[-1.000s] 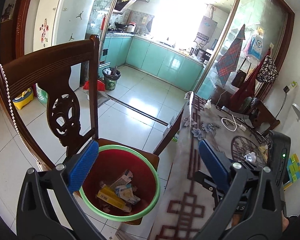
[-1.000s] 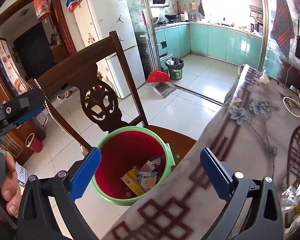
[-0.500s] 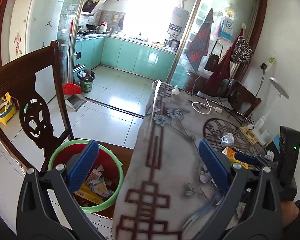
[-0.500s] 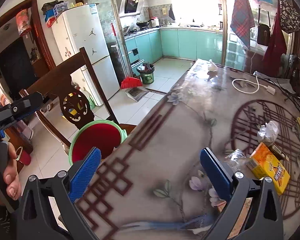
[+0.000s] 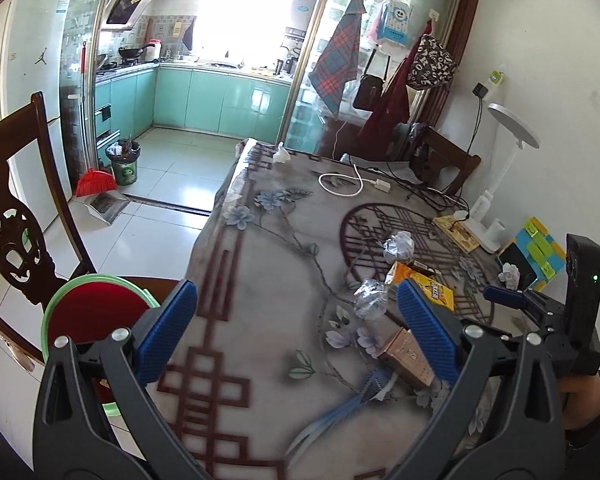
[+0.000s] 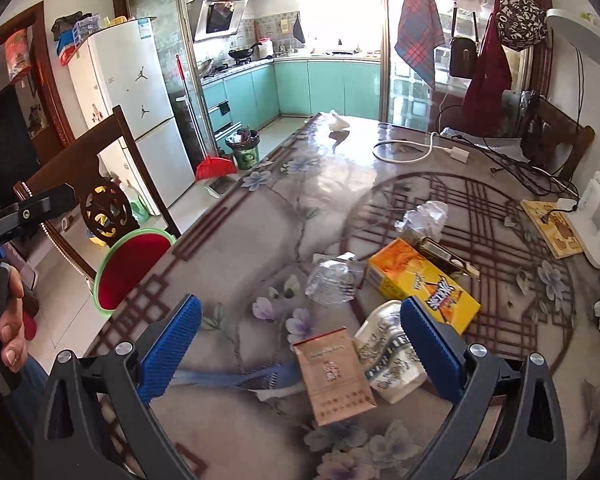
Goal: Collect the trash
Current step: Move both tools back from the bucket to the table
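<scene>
Trash lies on the patterned table (image 6: 260,232): a brown cigarette pack (image 6: 334,374), a white crumpled packet (image 6: 390,354), a yellow box (image 6: 422,284), a clear plastic wrapper (image 6: 332,278), a crumpled ball (image 6: 424,216) and a blue strip (image 6: 236,378). My right gripper (image 6: 300,348) is open just above the brown pack. My left gripper (image 5: 296,330) is open over the table's near edge, left of the brown pack (image 5: 406,356), the foil wrapper (image 5: 370,298) and the yellow box (image 5: 424,284). The red bin with a green rim (image 5: 88,308) (image 6: 132,264) sits on the chair to the left.
A dark wooden chair (image 5: 16,208) holds the bin beside the table. A white cable (image 6: 416,152), black cords, a booklet (image 6: 552,228), a white lamp (image 5: 504,160) and a colourful block (image 5: 540,250) stand at the back right. A person's hand (image 6: 4,320) holds the left gripper.
Both grippers have swung right, from over the bin on the chair to over the table. The trash pile is now close under the right gripper. Both stayed open.
</scene>
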